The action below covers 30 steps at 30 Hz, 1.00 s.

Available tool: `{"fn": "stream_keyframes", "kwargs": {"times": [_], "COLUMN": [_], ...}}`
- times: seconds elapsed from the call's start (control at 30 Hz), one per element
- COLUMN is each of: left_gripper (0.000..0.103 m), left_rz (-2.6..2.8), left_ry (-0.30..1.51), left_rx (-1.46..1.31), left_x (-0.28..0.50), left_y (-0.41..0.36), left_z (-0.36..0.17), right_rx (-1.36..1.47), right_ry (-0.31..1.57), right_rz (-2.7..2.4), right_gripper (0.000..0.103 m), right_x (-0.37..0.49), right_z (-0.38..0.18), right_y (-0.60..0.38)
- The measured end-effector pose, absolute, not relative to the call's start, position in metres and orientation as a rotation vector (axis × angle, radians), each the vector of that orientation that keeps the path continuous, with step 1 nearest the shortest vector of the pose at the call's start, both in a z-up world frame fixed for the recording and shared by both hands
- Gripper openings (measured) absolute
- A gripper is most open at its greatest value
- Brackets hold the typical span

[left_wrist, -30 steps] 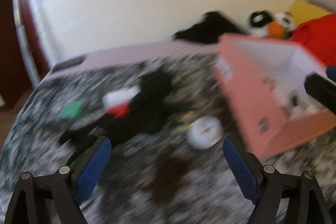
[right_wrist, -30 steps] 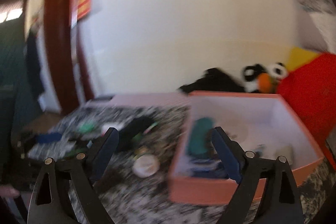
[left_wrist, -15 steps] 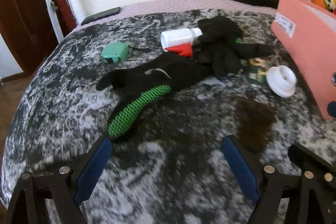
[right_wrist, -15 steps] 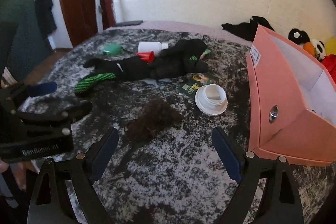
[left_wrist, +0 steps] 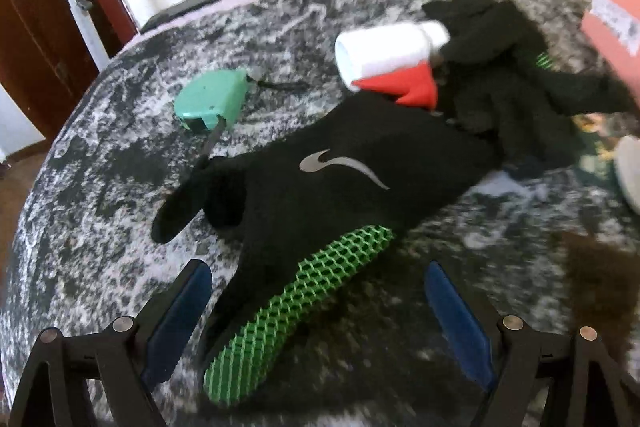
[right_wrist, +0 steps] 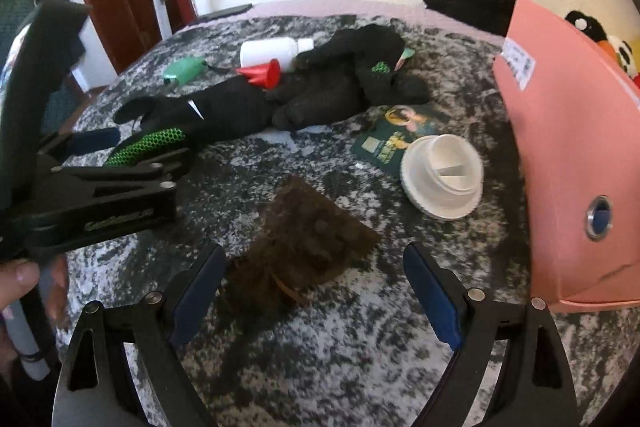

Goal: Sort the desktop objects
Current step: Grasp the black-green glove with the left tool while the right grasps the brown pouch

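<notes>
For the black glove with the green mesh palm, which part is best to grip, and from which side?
Probably the cuff end of the black glove, where the green mesh lies nearest the open left gripper. Come from above with one pad on each long side: the glove lies flat and narrow there, clear of the white bottle and red funnel.

Beside the glove (left_wrist: 328,195), the pink box (left_wrist: 616,15) and white cap (left_wrist: 630,171) were cut off by the left view's right edge, the card (right_wrist: 394,141) lay partly under that cap, and the funnel (left_wrist: 404,89) was blurred.
</notes>
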<state>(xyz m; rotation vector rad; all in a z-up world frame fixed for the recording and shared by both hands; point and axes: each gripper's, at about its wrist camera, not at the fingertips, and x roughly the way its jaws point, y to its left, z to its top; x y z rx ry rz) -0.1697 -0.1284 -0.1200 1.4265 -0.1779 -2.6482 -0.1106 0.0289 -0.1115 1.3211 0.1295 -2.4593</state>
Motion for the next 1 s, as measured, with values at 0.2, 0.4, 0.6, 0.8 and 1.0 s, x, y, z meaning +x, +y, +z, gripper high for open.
{"fn": "stream_keyframes", "kwargs": {"times": [0.2, 0.4, 0.6, 0.8, 1.0], "left_gripper": [0.091, 0.032, 0.010, 0.010, 0.010], "left_rz": [-2.681, -2.697, -2.710, -2.761, -2.795], "left_ry": [-0.200, -0.164, -0.151, -0.205, -0.193], "left_rx": [1.399, 1.423, 1.382, 1.301, 1.288], "left_x": [-0.183, -0.181, -0.162, -0.129, -0.104], "left_y": [-0.132, -0.135, -0.126, -0.105, -0.090], "left_z": [-0.128, -0.124, -0.104, -0.077, -0.059], "right_rx": [1.321, 1.253, 1.256, 1.213, 1.134], "right_ry": [0.209, 0.278, 0.250, 0.209, 0.198], "right_rz": [-2.470, -2.452, -2.406, -2.395, -2.421], "right_gripper": [0.093, 0.028, 0.002, 0.002, 0.002], "right_x": [-0.116, -0.114, -0.105, -0.089, -0.065], "right_z": [-0.131, -0.128, -0.120, -0.100, -0.071], "right_y": [0.016, 0.005, 0.005, 0.012, 0.022]}}
